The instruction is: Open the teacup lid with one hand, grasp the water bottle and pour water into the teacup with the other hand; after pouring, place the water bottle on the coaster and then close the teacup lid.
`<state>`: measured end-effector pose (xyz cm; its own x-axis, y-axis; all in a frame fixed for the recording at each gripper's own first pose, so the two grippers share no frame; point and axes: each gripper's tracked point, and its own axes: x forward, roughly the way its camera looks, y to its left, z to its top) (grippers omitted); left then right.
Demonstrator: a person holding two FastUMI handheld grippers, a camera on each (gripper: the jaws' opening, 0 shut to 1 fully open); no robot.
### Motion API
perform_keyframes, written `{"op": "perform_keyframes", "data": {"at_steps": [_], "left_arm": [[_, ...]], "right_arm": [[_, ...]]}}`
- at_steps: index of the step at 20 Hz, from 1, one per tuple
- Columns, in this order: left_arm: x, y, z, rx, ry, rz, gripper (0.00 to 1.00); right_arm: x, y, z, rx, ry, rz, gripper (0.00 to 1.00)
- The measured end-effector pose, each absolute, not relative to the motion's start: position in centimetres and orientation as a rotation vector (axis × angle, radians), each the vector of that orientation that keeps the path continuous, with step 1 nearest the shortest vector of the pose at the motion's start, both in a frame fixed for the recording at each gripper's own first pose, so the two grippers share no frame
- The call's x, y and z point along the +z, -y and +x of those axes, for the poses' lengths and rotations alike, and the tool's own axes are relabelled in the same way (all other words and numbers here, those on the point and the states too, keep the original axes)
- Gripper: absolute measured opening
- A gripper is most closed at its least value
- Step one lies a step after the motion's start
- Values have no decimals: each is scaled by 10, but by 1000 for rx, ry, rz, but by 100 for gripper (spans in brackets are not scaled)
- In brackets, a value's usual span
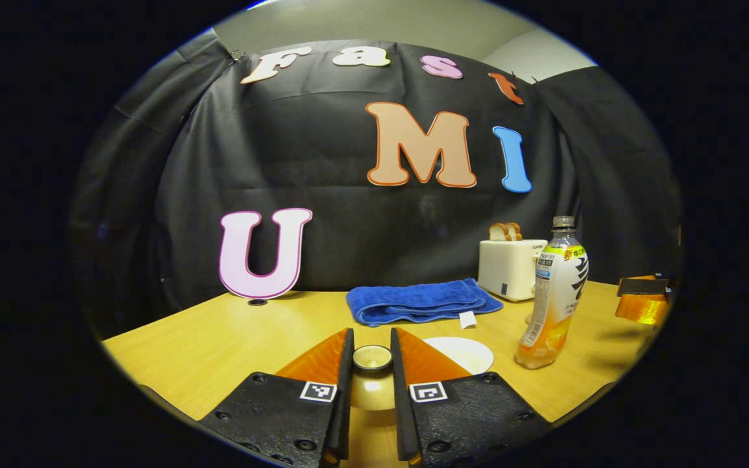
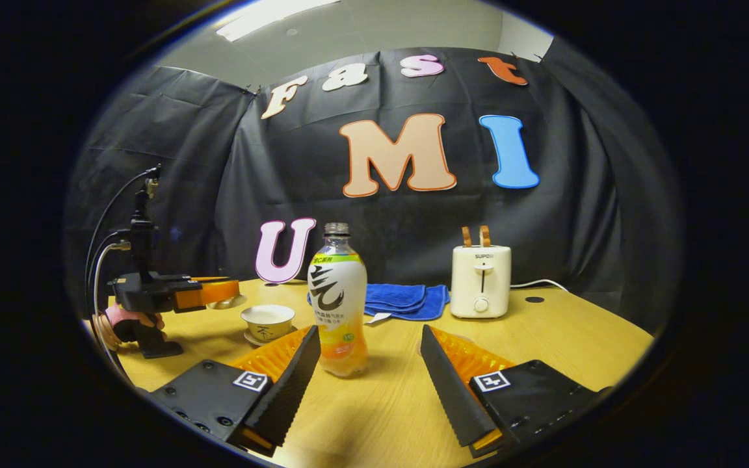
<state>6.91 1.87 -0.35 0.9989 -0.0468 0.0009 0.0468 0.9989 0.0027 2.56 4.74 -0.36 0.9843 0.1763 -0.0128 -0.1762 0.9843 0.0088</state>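
Note:
My left gripper [image 1: 372, 334] is shut on the pale teacup lid [image 1: 372, 389], its fingers squeezing the round knob. In the right gripper view that gripper [image 2: 221, 292] hangs left of the open teacup [image 2: 268, 320], which stands on a saucer [image 2: 254, 338]. The water bottle [image 2: 339, 305], with orange liquid at the bottom, stands upright on the table. My right gripper [image 2: 369, 334] is open and low, with the bottle just ahead, close to its left finger. The bottle [image 1: 553, 299] is also at the right in the left gripper view, next to a white round disc [image 1: 462, 353], cup or coaster I cannot tell.
A folded blue towel [image 1: 420, 301] lies at the back of the wooden table [image 2: 563, 331]. A white toaster [image 2: 480, 281] with bread slices stands beside it, its cord trailing right. A hand [image 2: 129, 318] holds the left gripper near the table's left edge.

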Motion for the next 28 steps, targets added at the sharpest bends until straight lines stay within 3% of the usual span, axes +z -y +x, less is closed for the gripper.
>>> {"op": "perform_keyframes", "data": {"at_steps": [3,6,7,9,10,12,14,21,25,28], "left_arm": [[-4,-37,54,-7,2,3,26],[-3,-52,39,18,5,6,26],[-3,-58,34,26,5,7,26],[-2,-71,27,48,5,7,26],[-2,-78,24,63,4,7,26],[-2,-87,19,84,4,7,26],[-4,-88,19,78,0,6,26],[-4,-88,19,71,0,8,26],[-5,-88,16,70,1,7,26],[-3,-87,16,71,0,6,26]], "right_arm": [[-4,-62,42,196,-15,9,100],[-6,-75,55,210,-18,9,94],[-7,-80,60,218,-21,9,100],[-8,-86,67,226,-28,10,94],[-9,-89,71,226,-31,10,98],[-11,-91,78,218,-47,9,100],[-17,-92,86,200,-75,3,94],[-27,-97,112,150,-139,-10,98],[-31,-97,120,123,-158,-20,76],[-30,-100,117,119,-147,-64,70]]}}
